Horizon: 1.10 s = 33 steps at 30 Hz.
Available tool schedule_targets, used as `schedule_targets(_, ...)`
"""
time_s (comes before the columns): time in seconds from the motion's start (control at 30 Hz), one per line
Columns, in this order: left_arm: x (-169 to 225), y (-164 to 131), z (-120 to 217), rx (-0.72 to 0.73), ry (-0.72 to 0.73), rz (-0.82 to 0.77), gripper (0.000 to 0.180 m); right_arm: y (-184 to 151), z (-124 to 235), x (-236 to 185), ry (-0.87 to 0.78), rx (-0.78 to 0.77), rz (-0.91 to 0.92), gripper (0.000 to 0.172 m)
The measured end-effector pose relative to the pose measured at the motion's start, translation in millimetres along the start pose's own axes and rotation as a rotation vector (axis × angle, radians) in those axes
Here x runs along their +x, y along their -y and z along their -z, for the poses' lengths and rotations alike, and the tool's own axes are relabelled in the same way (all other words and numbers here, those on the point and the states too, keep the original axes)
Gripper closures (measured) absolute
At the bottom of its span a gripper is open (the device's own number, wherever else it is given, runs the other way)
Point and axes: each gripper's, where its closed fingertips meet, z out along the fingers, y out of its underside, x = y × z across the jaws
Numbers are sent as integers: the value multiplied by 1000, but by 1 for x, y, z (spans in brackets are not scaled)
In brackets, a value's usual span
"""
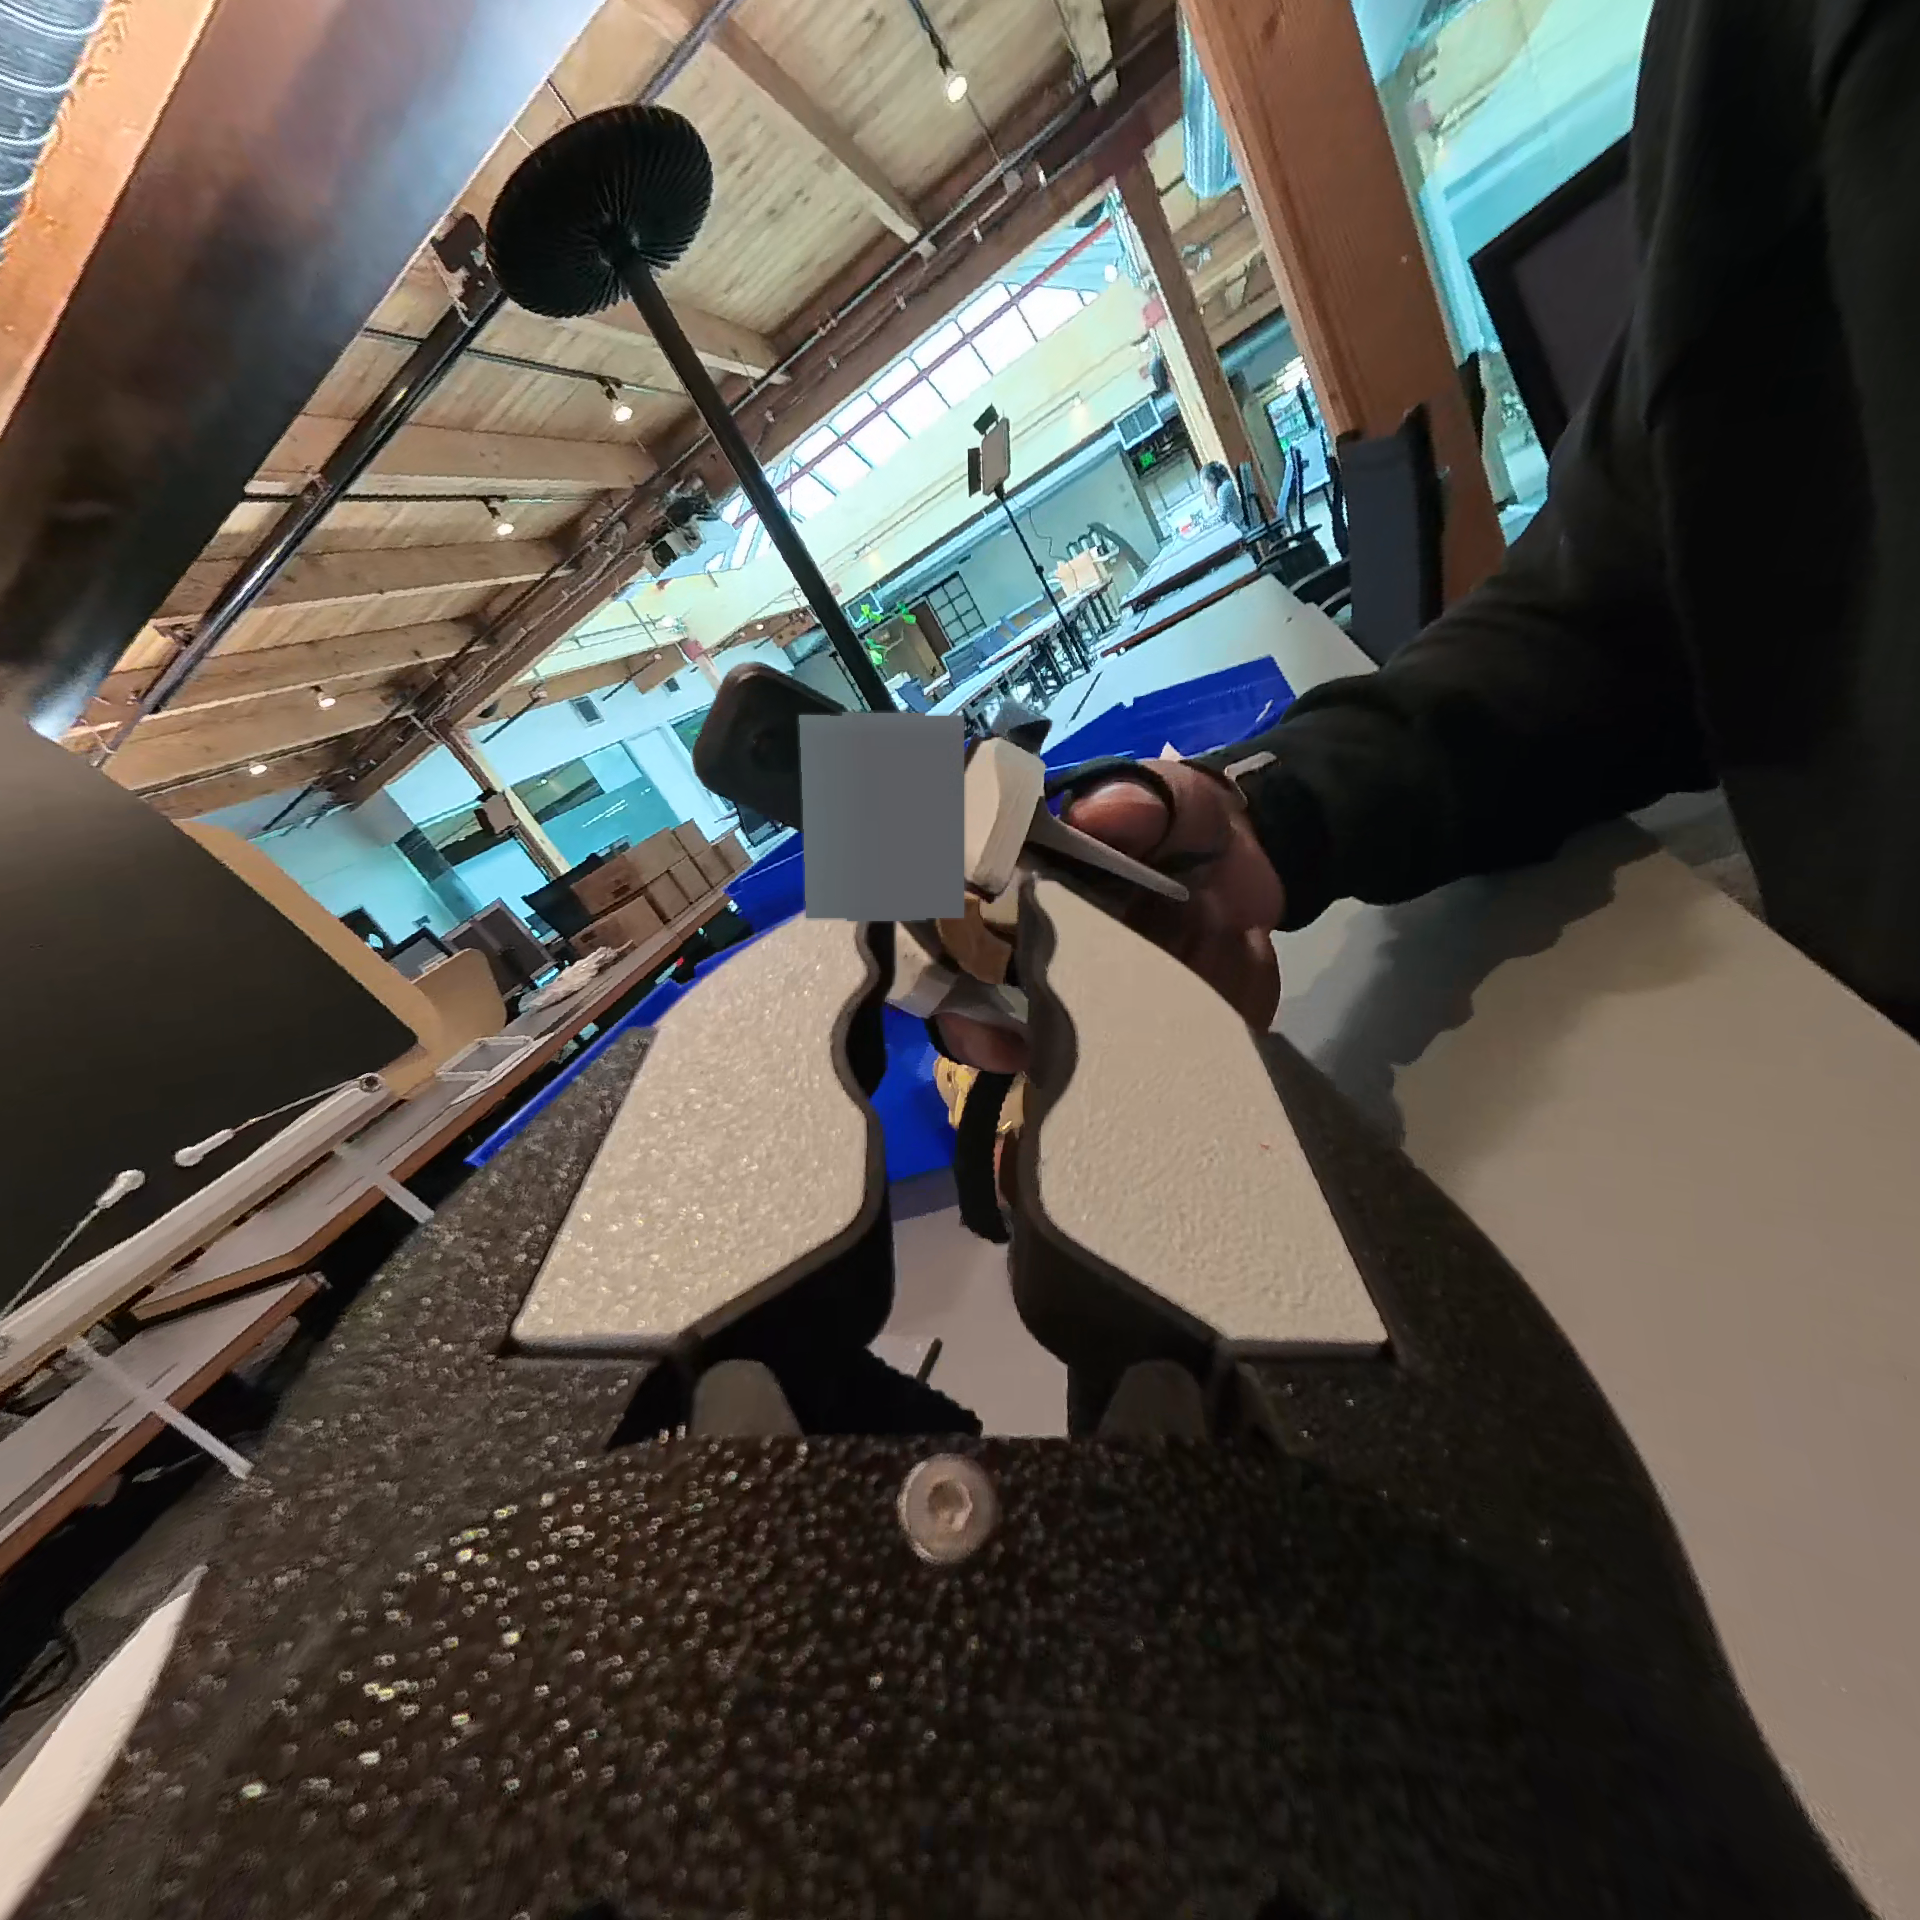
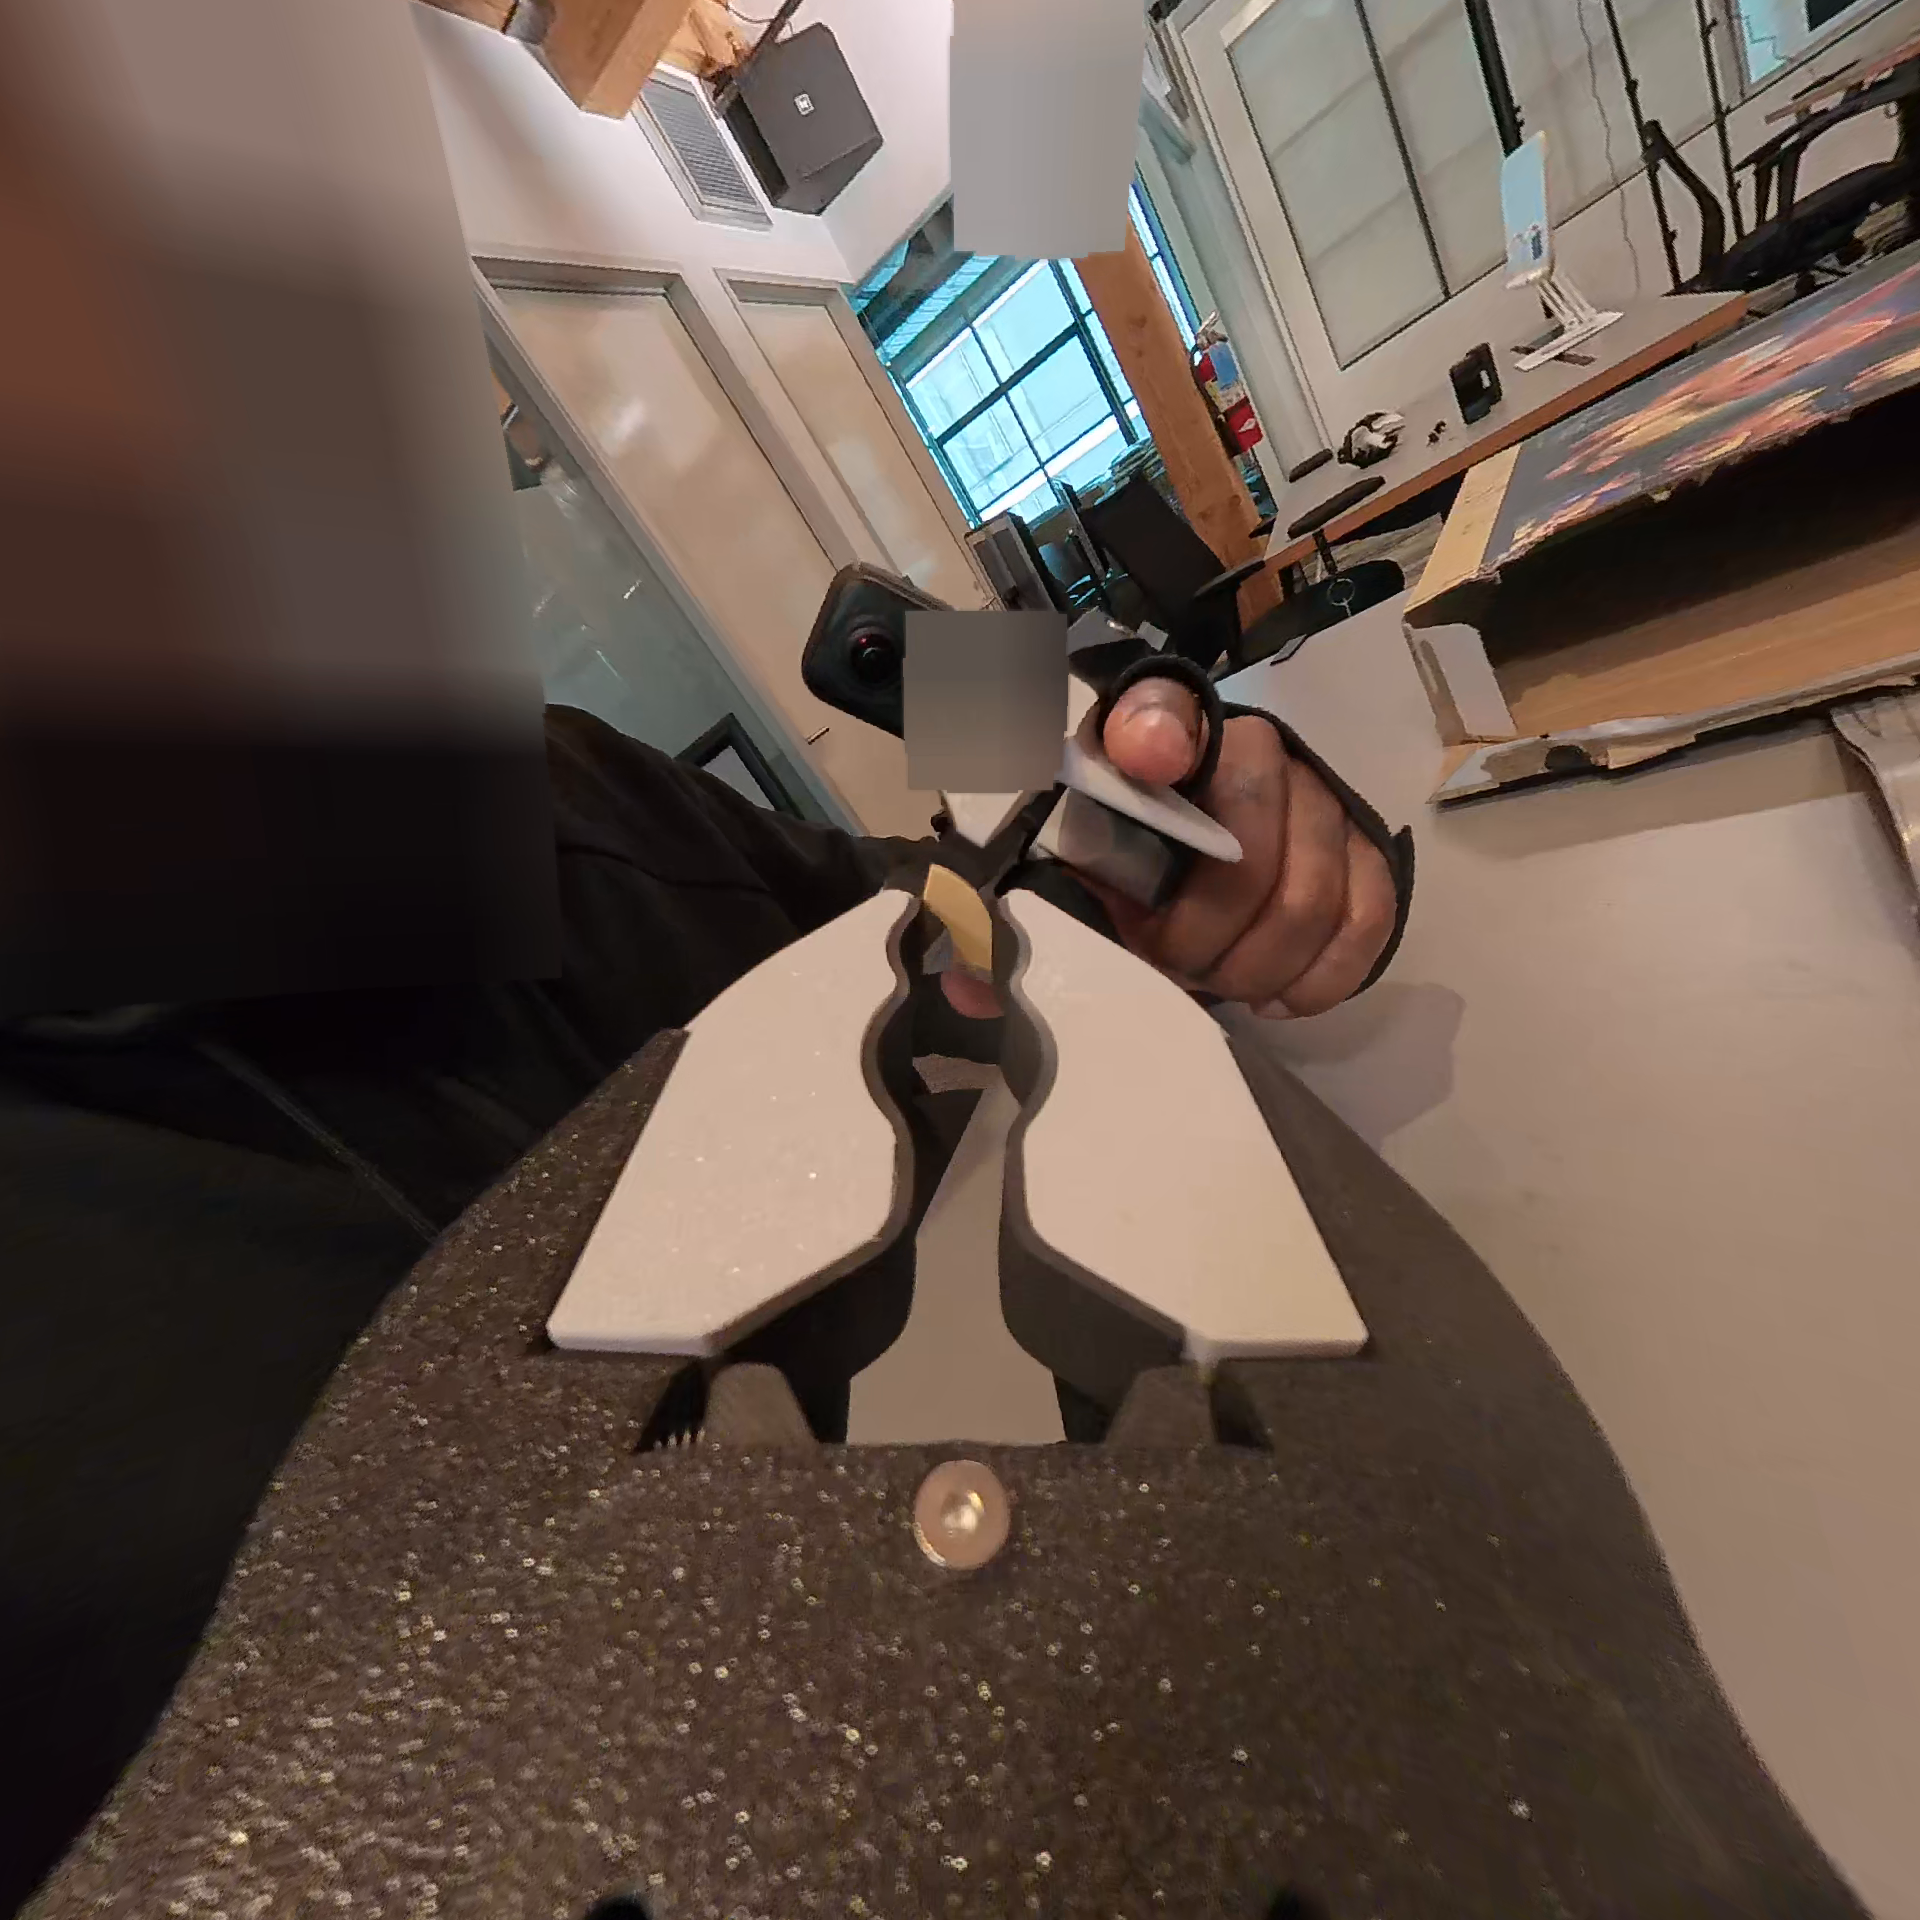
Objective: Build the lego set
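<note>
Left wrist view: my left tongs (image 1: 951, 956) are nearly shut, and a small tan piece (image 1: 982, 940) with a grey-white end fills the gap at the very tips; the pads (image 1: 748, 1091) seem to press on it. My right tongs (image 2: 951, 935), tip to tip with the left, pinch the same piece.

It is thin, flat, slightly curved and smooth, held only at the tips. If my two tongs pull or twist unevenly, I judge it could slip, bend or drop to the table (image 2: 1558, 1039) below. The pads are grainy, with wavy inner edges.
</note>
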Motion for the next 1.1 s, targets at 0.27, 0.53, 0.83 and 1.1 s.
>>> schedule_targets(0.27, 4, -17, -2, -82, -15, -23, 169, -9, 4, 10, -77, -30, -9, 160)
schedule_targets(0.53, 8, -33, -2, -157, -54, 21, 173, -10, 16, 13, -218, -105, 2, 158)
schedule_targets(0.83, 18, -82, -3, -367, -111, 72, 173, 63, 129, 16, -626, -100, 281, 158)
schedule_targets(1.1, 21, -104, -9, -428, -134, 119, 172, 72, 254, 174, -1106, -382, 76, 154)
